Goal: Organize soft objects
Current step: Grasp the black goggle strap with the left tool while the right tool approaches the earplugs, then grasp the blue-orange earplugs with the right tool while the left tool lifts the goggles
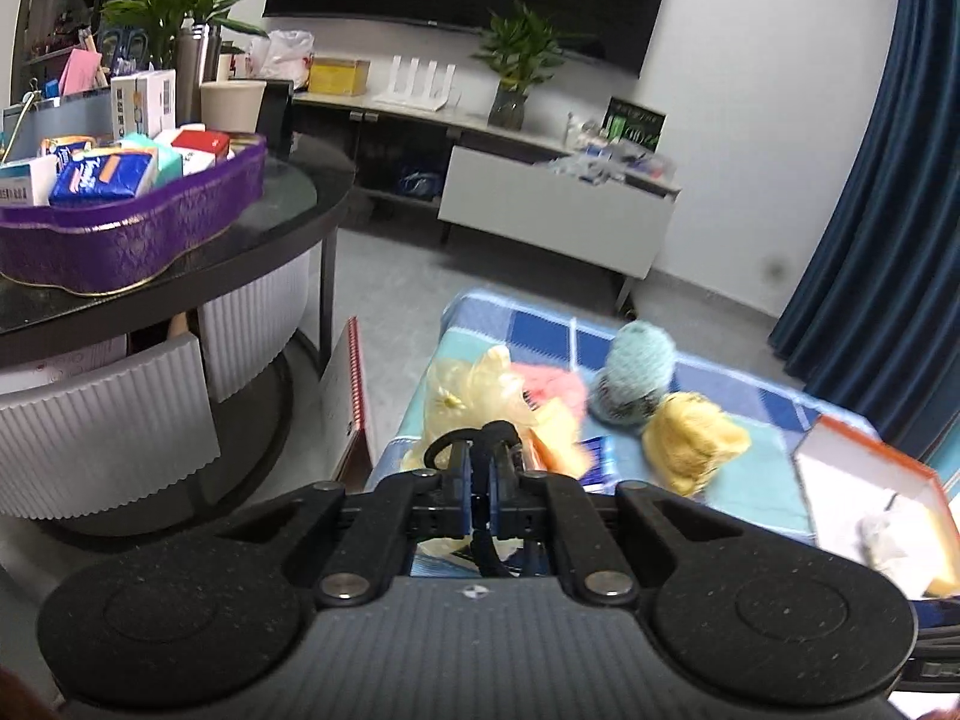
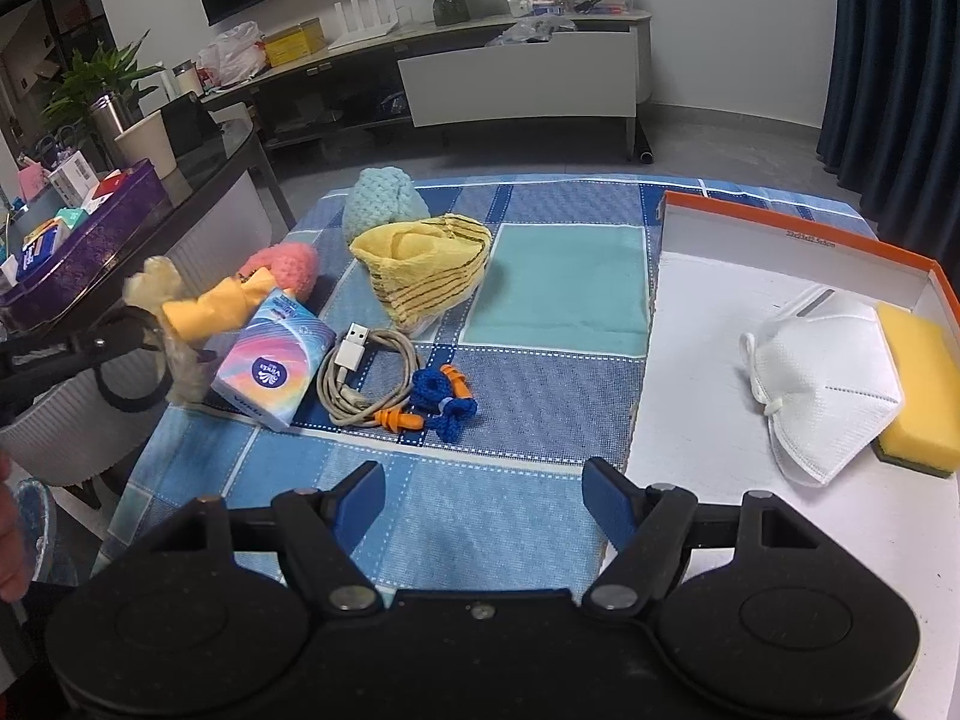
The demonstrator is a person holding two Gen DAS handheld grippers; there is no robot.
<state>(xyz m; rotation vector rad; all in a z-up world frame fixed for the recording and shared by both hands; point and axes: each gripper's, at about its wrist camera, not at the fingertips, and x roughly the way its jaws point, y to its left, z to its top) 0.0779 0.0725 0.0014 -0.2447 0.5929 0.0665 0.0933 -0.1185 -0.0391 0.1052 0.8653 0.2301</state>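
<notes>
Evidently the left hand-held gripper (image 1: 480,468) is pinching a yellow glove (image 2: 180,306) at mid-left, likely carrying it toward the box (image 2: 780,222), while the right hand-held gripper (image 2: 483,501) is hanging spread.

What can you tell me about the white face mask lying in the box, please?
The white face mask is a folded, cup-style respirator of woven-looking fabric with a stitched centre seam, a grey nose strip at its top and white elastic loops bunched at its left. It lies flat on the white floor of the orange-rimmed box, its right edge against the yellow sponge. No gripper touches it.
</notes>
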